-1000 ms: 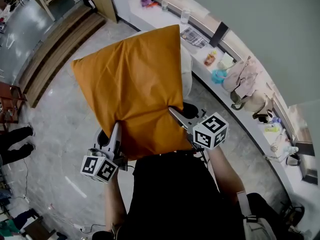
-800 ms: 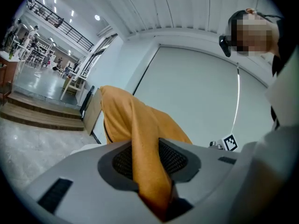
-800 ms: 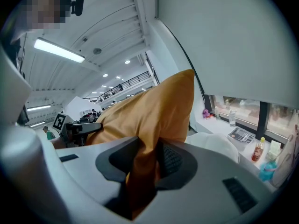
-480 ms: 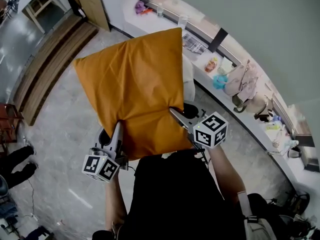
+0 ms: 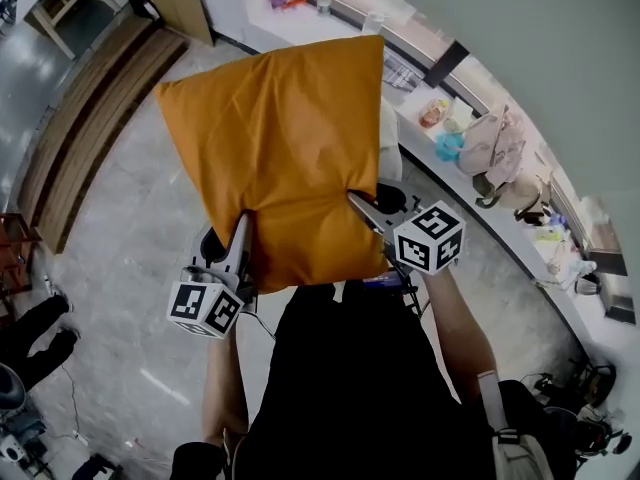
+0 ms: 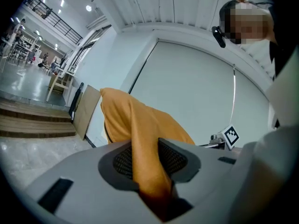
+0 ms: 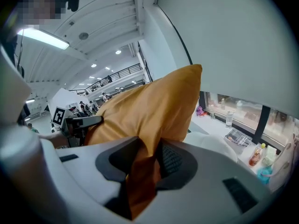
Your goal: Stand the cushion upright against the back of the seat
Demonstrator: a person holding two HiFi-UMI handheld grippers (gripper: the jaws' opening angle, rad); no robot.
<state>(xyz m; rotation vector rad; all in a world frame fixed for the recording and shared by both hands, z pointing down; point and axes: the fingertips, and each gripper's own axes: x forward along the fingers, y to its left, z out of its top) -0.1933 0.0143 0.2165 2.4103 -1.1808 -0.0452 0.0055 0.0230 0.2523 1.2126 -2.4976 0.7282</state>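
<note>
An orange cushion (image 5: 280, 158) hangs in the air in front of me, held flat and spread out by both grippers. My left gripper (image 5: 243, 230) is shut on its near left edge, the fabric pinched between the pads (image 6: 148, 161). My right gripper (image 5: 357, 203) is shut on the near right edge, with the orange cloth (image 7: 142, 171) bunched in its jaws. A white seat (image 5: 388, 138) shows only as a sliver behind the cushion's right side; the rest of it is hidden.
A long white counter (image 5: 470, 183) runs along the wall at right, cluttered with bottles, bags and a kettle. Wooden steps (image 5: 70, 108) lie at far left. A black chair base (image 5: 385, 200) sits on the grey marble floor under the cushion. A person's legs (image 5: 35, 333) stand at the left edge.
Both grippers have carried the cushion a little to the right and away, toward the counter; the floor and steps have slid left in view. The grips are unchanged.
</note>
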